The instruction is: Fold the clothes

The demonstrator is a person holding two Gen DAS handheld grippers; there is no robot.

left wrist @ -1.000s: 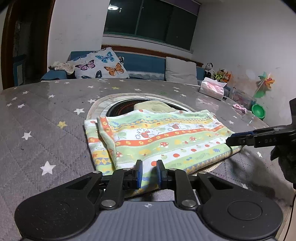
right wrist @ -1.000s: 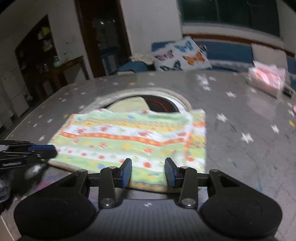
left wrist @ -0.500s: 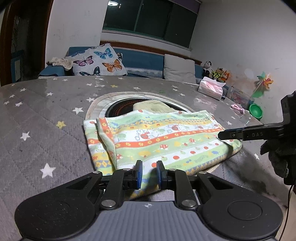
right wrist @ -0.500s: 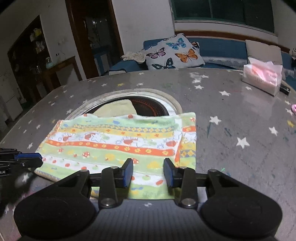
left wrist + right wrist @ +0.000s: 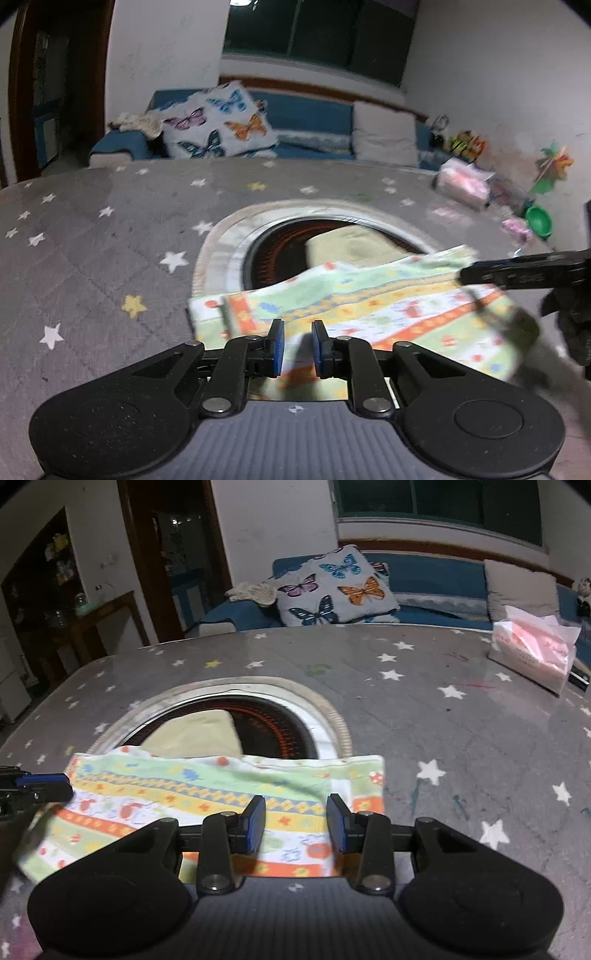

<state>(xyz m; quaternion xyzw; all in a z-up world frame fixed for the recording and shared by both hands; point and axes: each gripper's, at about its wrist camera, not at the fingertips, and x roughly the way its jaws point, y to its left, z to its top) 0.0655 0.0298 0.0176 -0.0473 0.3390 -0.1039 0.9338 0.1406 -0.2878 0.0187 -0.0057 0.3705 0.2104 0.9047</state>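
Observation:
A folded cloth [image 5: 388, 306] with green, yellow and orange stripes lies on the grey star-print table [image 5: 92, 258], partly over a round hob recess [image 5: 273, 251]. My left gripper [image 5: 294, 345] is shut on its near edge towards the left, with a ridge of fabric pinched between the narrow blue pads. My right gripper [image 5: 296, 821] holds the near edge of the cloth [image 5: 207, 786] towards the right; its jaws stand wider, with fabric between them. Each gripper shows in the other's view: the right gripper [image 5: 465, 275] at the cloth's right side, the left gripper [image 5: 66, 788] at its left side.
A pale yellow cloth [image 5: 195, 731] lies inside the hob recess [image 5: 280, 731]. A pink tissue pack [image 5: 532, 653] stands at the far right of the table [image 5: 480, 738], a green bowl [image 5: 538, 221] beyond it. A dark gloved hand [image 5: 569, 325] holds the right gripper. A sofa with cushions lies behind.
Both grippers have moved forward over the table, carrying the cloth's near edge towards its far edge. The cloth now looks shorter front to back, and the hob recess is closer.

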